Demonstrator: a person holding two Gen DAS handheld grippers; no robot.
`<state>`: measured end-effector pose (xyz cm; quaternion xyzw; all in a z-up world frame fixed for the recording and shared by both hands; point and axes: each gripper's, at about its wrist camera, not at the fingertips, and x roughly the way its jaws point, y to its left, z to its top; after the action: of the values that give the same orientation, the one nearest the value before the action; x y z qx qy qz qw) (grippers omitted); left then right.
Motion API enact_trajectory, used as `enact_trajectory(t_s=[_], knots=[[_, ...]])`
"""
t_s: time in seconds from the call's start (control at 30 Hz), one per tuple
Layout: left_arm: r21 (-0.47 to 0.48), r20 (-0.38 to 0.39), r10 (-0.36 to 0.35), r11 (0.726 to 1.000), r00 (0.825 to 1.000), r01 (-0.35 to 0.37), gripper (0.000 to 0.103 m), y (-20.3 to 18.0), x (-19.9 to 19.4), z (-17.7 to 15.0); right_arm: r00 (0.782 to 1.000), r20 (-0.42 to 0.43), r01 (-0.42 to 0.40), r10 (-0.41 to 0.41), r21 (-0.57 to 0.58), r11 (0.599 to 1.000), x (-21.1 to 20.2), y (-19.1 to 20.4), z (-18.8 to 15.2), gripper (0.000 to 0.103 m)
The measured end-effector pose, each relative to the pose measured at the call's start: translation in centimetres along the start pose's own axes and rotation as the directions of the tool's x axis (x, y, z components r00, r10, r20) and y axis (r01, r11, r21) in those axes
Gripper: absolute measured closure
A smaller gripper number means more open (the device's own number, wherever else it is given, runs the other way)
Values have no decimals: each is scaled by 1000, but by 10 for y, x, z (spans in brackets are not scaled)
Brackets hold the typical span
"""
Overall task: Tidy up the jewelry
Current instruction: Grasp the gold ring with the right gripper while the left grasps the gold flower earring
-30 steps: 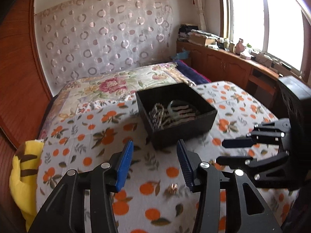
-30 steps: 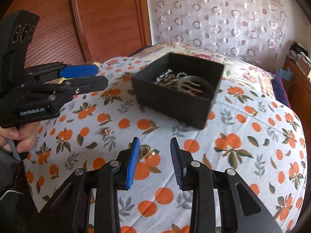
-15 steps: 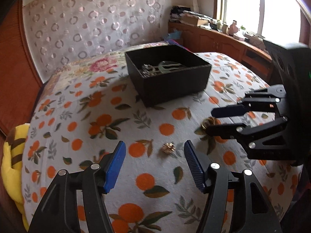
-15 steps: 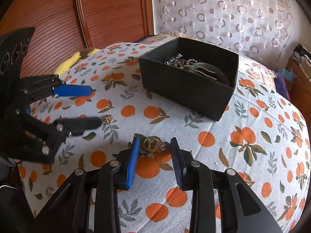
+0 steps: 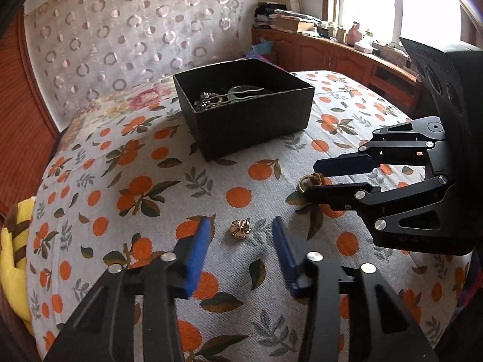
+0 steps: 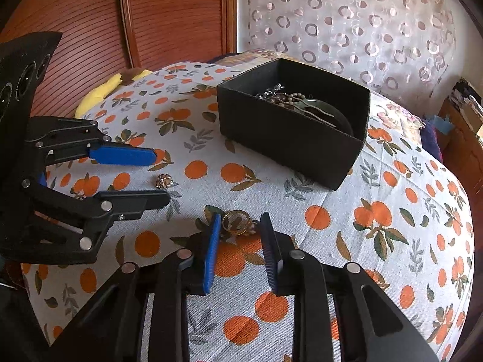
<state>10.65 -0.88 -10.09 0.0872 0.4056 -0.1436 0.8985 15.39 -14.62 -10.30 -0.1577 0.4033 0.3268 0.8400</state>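
Note:
A black box (image 5: 247, 111) holding several jewelry pieces stands on the orange-print cloth; it also shows in the right wrist view (image 6: 289, 132). A small gold flower piece (image 5: 240, 228) lies just ahead of my open left gripper (image 5: 241, 235), level with its tips; it also shows in the right wrist view (image 6: 163, 180). A gold ring piece (image 6: 238, 222) lies between the tips of my open right gripper (image 6: 240, 229); it also shows in the left wrist view (image 5: 311, 181). Both grippers are low over the cloth and empty.
The cloth (image 5: 135, 187) covers a bed. A yellow plush (image 5: 13, 241) lies at its left edge. A wooden wall panel (image 6: 151, 18) and a patterned curtain (image 6: 347, 18) stand behind. Wooden cabinets (image 5: 332, 57) with clutter run under the window.
Both grippers have come down and forward toward the cloth. The flower piece now lies at the left gripper's tips, and the ring piece lies between the right gripper's tips.

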Motion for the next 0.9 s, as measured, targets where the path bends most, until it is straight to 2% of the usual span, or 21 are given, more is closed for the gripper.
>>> enact_trajectory(t_s=[0.13,0.17,0.23,0.43,0.77,0.8,0.83,0.9], knots=[[13,-5,6,1000,1000,-6,91,-3,3,0,1000,0,-2,2,2,1000,0,-1,0,74],[14,-3,6,1000,1000,-6,91,-3,2,-1,1000,0,-2,2,2,1000,0,-1,0,74],[12,8,1,1000,1000,-1,99,-3,0,-2,1000,0,0,0,0,1000,0,-1,0,74],[-8,31,30,1000,999,-30,99,3,-8,-4,1000,0,0,0,0,1000,0,0,0,74],[-75,109,39,997,993,-31,99,20,-37,3,1000,3,2,-2,-3,1000,-1,-1,0,77],[-82,118,41,996,992,-32,99,23,-41,5,1000,7,-2,2,-4,1000,-3,-2,-1,80],[-88,124,42,996,991,-31,99,25,-43,6,1000,16,-8,8,-3,1000,-4,-3,0,92],[-104,138,44,994,990,-30,99,30,-48,9,1000,26,-14,14,6,1000,-8,-5,1,91]])
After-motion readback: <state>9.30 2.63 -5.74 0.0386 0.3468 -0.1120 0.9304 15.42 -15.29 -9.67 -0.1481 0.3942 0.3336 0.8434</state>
